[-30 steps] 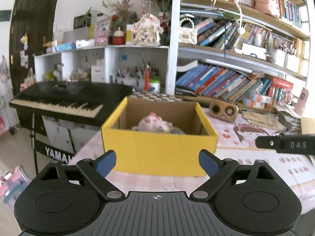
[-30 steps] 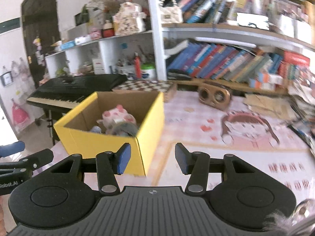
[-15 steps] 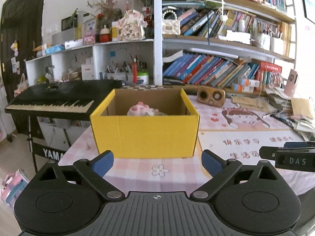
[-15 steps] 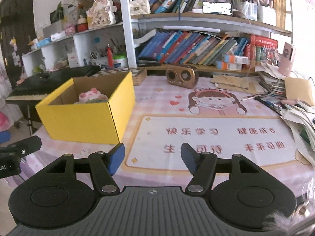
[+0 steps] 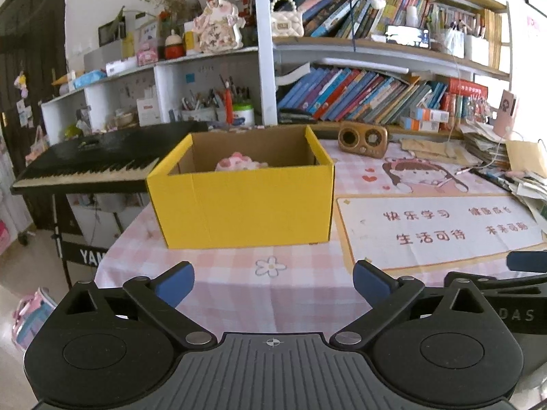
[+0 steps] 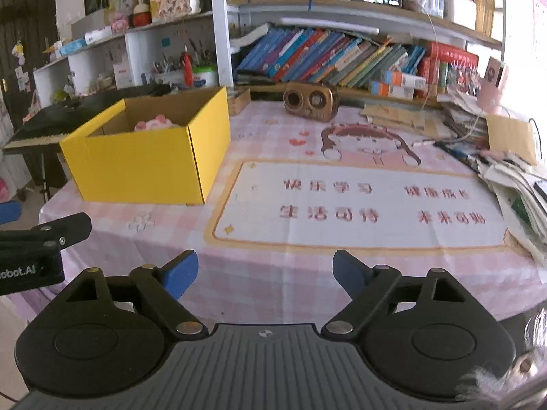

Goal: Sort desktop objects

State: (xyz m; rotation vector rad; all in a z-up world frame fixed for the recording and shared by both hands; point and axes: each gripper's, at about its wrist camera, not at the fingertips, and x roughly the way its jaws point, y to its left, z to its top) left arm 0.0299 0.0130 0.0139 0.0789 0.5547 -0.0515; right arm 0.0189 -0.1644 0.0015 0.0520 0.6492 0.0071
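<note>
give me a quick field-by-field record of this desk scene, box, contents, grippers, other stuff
container: open yellow cardboard box on the pink checked tablecloth
contents: pink plush toy inside, only its top showing
left gripper: jaws wide, opening, nothing between them
right gripper: jaws opening, nothing between them
mat: white printed desk mat with a cartoon girl, right of the box
behind mat: brown retro speaker near the bookshelf
right edge: pile of papers
left of table: black keyboard piano
</note>
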